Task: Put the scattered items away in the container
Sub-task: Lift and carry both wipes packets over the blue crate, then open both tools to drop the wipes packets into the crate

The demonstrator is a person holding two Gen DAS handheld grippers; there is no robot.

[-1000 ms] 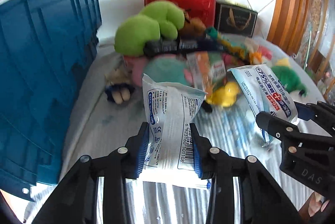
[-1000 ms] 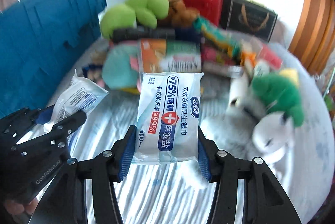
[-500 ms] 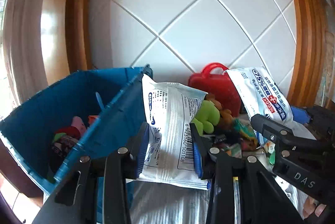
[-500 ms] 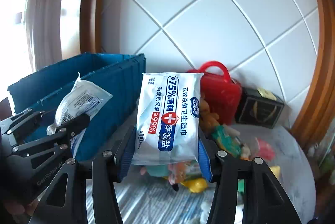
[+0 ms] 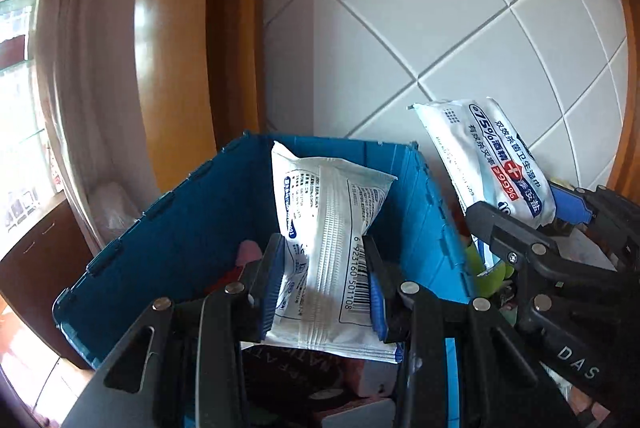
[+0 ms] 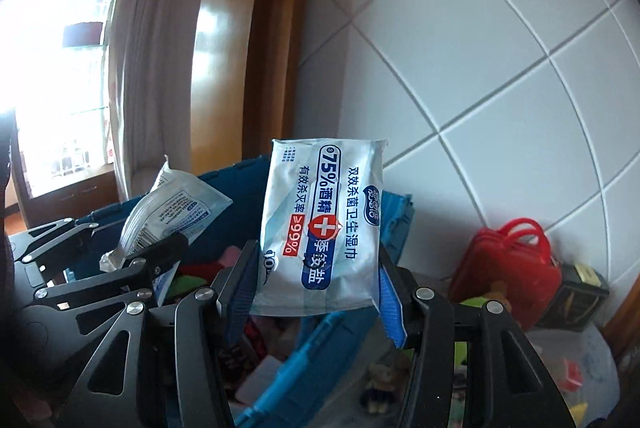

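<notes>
2 hand-held tools each carry a flat white pack of wet wipes above a blue plastic crate (image 5: 192,228), the container for this tidy-up.

The left tool (image 5: 324,292) is pinching the barcode wipes pack (image 5: 332,228) between its blue pads, near the pack's lower half. The pack stands nearly upright and hangs over the crate's open top, inside the line of its walls. Below it, a few things already lie in the crate, among them something pink and a dark printed item.

The right tool (image 6: 316,292) is pinching the 75% alcohol wipes pack (image 6: 324,224) by its lower edge, label facing the camera. This pack sits higher and over the crate's near right corner; from the left wrist view it seems to be just outside the right wall (image 5: 436,220), so it is not yet clearly over the opening.

On the surface beyond the crate stand a red carry case (image 6: 512,264) and a dark box (image 6: 576,300), with small toys scattered in front.

The step in hand looks like the drop. To do it well, lower the left pack a little below the rim before spreading the pads, so the soft pack lands flat instead of catching on a wall. Move the right pack further left over the opening first, keeping the 2 tools apart, then release it.
</notes>
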